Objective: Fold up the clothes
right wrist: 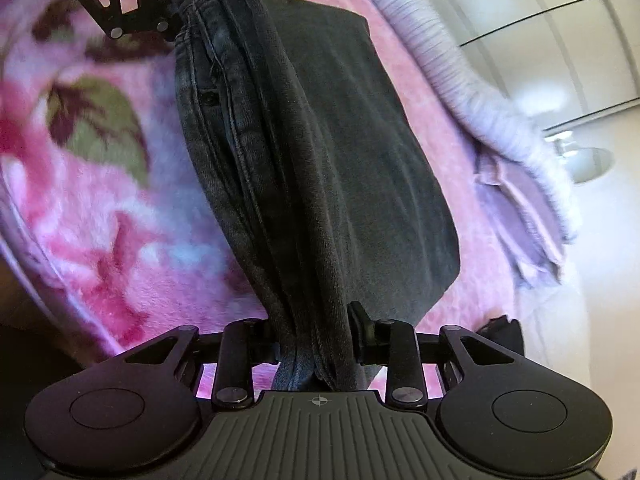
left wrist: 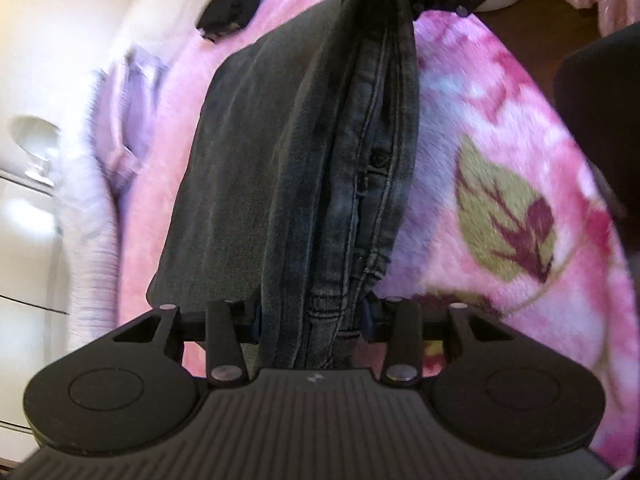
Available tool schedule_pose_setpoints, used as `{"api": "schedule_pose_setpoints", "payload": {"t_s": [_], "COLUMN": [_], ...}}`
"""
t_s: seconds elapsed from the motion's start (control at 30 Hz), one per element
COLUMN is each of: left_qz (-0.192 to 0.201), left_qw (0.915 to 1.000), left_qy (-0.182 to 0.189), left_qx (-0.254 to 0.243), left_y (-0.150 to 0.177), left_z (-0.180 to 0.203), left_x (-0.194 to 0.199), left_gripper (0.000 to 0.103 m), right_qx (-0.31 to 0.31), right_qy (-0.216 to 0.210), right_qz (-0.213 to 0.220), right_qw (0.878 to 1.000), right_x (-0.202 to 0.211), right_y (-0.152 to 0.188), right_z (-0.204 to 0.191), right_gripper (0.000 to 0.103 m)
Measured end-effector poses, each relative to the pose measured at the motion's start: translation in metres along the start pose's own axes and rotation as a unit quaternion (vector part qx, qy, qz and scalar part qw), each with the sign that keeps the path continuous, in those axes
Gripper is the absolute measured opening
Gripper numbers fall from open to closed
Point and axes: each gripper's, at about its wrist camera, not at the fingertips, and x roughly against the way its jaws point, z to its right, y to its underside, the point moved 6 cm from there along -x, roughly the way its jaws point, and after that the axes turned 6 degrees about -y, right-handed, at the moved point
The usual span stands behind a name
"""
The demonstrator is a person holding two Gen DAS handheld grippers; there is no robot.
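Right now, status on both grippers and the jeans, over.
Left gripper and right gripper both shut on the jeans. Jeans bunched between them, part draped on the pink blanket. Lilac garment lies clear alongside.

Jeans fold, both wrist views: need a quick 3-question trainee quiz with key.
1. True or false: the dark jeans are stretched between the left hand-held gripper and the right hand-held gripper.
2. What lies under the jeans? A) a bare wooden table B) a pink floral blanket C) a white sheet
3. What lilac item lies at the blanket's edge?

Key
1. True; each is shut on bunched denim.
2. B
3. A folded lilac garment; its type cannot be told.
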Motion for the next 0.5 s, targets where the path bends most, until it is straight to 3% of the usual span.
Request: {"api": "schedule_pose_setpoints", "payload": {"t_s": [0.23,0.5], "left_qz": [-0.065,-0.101], "left_qw": [0.9946,0.9858], "left_qy": [0.081,0.132], "left_qx": [0.005,0.026], "left_y": [-0.016,-0.074], "left_z": [-0.082,-0.135], "left_x": [0.045,0.114], "left_gripper": [0.034,0.034], "right_qx": [0.009,0.016], "right_qy": [-0.075,-0.147], "right_qz": [0.007,0.039], "right_qw": [0.997,0.988], "right_x": [0.06,0.144], "right_y": [-0.023,-0.007], "right_z": [0.079,0.154], "right_gripper": [0.025,0.024]}}
